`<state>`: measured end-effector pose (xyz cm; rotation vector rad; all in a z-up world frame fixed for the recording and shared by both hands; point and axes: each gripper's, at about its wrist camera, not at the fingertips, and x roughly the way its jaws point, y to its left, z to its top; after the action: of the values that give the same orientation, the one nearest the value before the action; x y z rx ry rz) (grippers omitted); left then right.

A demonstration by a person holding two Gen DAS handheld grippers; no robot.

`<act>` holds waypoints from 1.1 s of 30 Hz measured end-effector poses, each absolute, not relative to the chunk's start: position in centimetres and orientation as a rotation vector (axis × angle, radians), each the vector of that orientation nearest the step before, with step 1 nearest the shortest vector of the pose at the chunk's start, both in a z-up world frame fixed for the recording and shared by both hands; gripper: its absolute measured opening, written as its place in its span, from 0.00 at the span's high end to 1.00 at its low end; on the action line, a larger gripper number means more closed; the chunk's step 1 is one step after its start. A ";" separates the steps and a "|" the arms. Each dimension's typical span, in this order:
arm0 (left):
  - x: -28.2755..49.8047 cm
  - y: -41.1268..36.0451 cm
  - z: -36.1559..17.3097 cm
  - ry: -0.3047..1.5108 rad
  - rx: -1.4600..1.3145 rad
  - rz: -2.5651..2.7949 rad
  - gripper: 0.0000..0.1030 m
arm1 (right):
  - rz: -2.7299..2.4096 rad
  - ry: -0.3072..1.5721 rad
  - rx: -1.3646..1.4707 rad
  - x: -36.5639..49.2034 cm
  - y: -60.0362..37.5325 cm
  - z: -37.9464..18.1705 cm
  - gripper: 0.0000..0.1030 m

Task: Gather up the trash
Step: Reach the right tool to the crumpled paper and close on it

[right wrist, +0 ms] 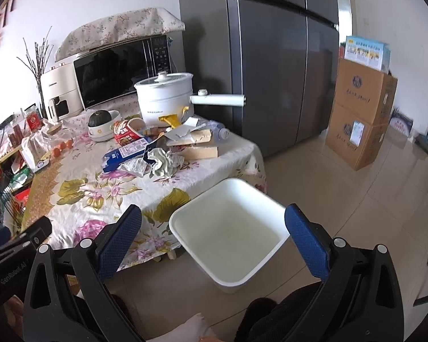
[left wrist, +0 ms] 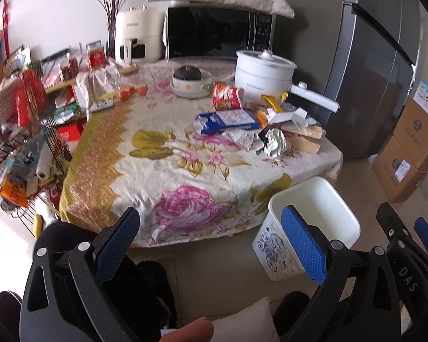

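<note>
A pile of trash lies on the far right of the floral tablecloth (left wrist: 162, 171): a crumpled paper ball (left wrist: 275, 144) (right wrist: 164, 161), a blue carton (left wrist: 228, 121) (right wrist: 125, 154), a red snack bag (left wrist: 226, 97) (right wrist: 125, 132), torn cardboard (left wrist: 305, 139) (right wrist: 199, 148) and a yellow wrapper (left wrist: 272, 99). An empty white bin (left wrist: 314, 225) (right wrist: 228, 233) stands on the floor by the table's near right corner. My left gripper (left wrist: 211, 242) is open and empty, held before the table's near edge. My right gripper (right wrist: 214, 233) is open and empty, above the bin.
A white electric pot (left wrist: 264, 75) (right wrist: 165, 97), a bowl with a dark squash (left wrist: 188, 81), a microwave (left wrist: 219, 32) and an air fryer (left wrist: 137, 35) stand at the table's back. A wire rack (left wrist: 22, 148) is left, a fridge (right wrist: 271, 57) and cardboard boxes (right wrist: 359, 119) right.
</note>
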<state>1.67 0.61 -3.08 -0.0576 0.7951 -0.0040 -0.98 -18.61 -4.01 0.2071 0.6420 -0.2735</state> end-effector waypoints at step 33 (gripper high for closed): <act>29.2 2.2 -8.2 1.085 -0.396 -0.333 0.06 | -0.173 0.864 0.707 20.2 -29.7 -7.2 0.07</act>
<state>29.17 2.20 -8.16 -0.3955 1.0847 -0.3328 20.23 -29.68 -7.22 0.7067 0.8639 -0.1725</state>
